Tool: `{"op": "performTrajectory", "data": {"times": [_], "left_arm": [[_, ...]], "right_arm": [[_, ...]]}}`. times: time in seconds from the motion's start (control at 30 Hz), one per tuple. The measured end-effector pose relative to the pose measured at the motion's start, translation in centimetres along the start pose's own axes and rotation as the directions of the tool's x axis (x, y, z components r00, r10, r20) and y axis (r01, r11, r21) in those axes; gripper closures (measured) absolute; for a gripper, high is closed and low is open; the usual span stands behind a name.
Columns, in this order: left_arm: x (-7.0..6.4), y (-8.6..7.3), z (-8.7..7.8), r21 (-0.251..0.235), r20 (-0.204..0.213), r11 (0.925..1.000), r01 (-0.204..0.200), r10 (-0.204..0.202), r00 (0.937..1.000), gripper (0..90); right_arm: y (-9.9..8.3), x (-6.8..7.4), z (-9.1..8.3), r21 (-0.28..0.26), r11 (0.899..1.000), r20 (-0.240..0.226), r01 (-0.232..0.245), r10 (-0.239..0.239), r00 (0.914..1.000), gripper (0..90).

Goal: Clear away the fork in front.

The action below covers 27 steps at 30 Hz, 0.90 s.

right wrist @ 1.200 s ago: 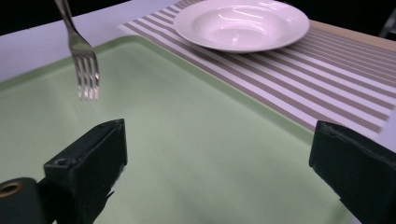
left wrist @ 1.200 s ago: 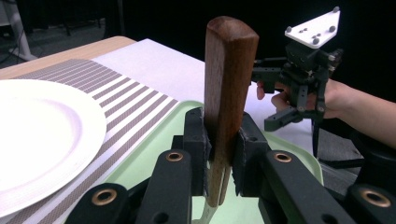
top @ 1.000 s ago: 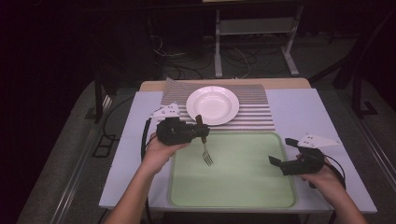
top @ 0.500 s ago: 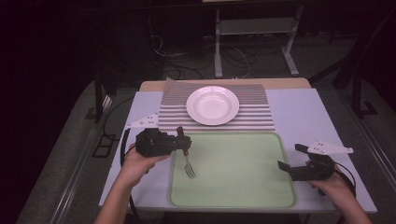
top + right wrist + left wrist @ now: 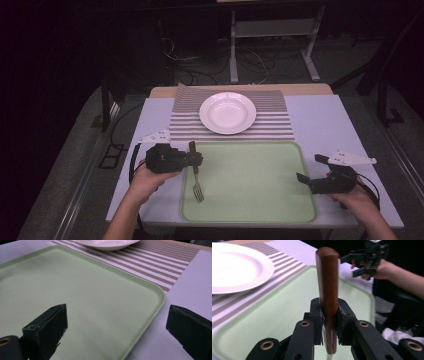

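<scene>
fork (image 5: 327,297) tines cut off by bottom edge, plate (image 5: 105,244) cropped at top edge

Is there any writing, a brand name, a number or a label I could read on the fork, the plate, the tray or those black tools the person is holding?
None: no readable text anywhere.
Fork, wooden handle clamped in the left hand-held gripper: bare.
White plate, striped placemat and green tray: plain.
Right hand-held gripper: no visible lettering or numbers.
</scene>
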<state>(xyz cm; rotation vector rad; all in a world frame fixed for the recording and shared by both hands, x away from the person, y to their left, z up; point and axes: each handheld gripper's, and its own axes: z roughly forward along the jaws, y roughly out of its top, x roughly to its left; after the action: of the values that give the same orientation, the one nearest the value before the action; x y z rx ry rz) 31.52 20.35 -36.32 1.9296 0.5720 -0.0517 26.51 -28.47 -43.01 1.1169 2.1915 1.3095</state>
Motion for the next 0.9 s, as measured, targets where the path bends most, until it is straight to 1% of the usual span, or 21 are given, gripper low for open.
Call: {"op": "performTrajectory", "data": {"times": [0.03,0.2,0.23,0.33,0.47,0.53,0.6,0.7,0.8,0.9], "left_arm": [[0.3,0.0,0.2,0.005,-0.021,1.0000,-0.008,0.008,0.9997,77.2],[1.4,-0.1,1.3,0.006,-0.063,1.0000,-0.004,0.004,0.9980,74.6],[1.7,-0.2,1.5,0.013,-0.073,0.9999,-0.006,0.007,0.9973,73.8],[2.6,-0.3,2.3,0.028,-0.098,0.9996,0.003,0.000,0.9952,71.6],[3.7,-0.9,3.5,0.055,-0.124,0.9979,0.034,-0.027,0.9919,68.1],[4.3,-1.3,4.1,0.067,-0.119,0.9960,0.060,-0.052,0.9915,67.3],[4.6,-1.8,4.6,0.076,-0.128,0.9934,0.086,-0.075,0.9889,66.2],[5.0,-2.4,5.0,0.094,-0.135,0.9892,0.113,-0.099,0.9858,64.7],[5.1,-2.6,5.3,0.097,-0.135,0.9879,0.121,-0.107,0.9850,64.6],[5.0,-2.6,5.2,0.093,-0.132,0.9887,0.118,-0.105,0.9857,64.9]], "right_arm": [[0.0,0.0,0.0,0.000,1.000,0.000,0.000,0.000,1.0000,3.6],[0.0,0.0,0.1,0.001,1.000,-0.002,0.001,-0.001,1.0000,3.6],[0.0,0.0,0.1,0.001,1.000,-0.003,0.001,-0.001,1.0000,3.7],[0.0,0.0,0.1,0.004,1.000,0.000,0.000,0.000,1.0000,3.6],[0.0,0.0,0.2,0.005,1.000,0.001,-0.001,0.001,1.0000,3.7],[0.0,0.0,0.2,0.007,1.000,0.000,0.001,-0.001,1.0000,3.7],[0.0,0.1,0.3,0.011,1.000,0.000,0.005,-0.005,1.0000,3.7],[-0.1,0.1,0.4,0.015,1.000,-0.001,0.012,-0.012,0.9999,3.7],[0.0,0.1,0.4,0.016,1.000,-0.003,0.014,-0.014,0.9999,3.7],[-0.1,0.1,0.4,0.016,1.000,-0.005,0.015,-0.015,0.9999,3.7]]}}
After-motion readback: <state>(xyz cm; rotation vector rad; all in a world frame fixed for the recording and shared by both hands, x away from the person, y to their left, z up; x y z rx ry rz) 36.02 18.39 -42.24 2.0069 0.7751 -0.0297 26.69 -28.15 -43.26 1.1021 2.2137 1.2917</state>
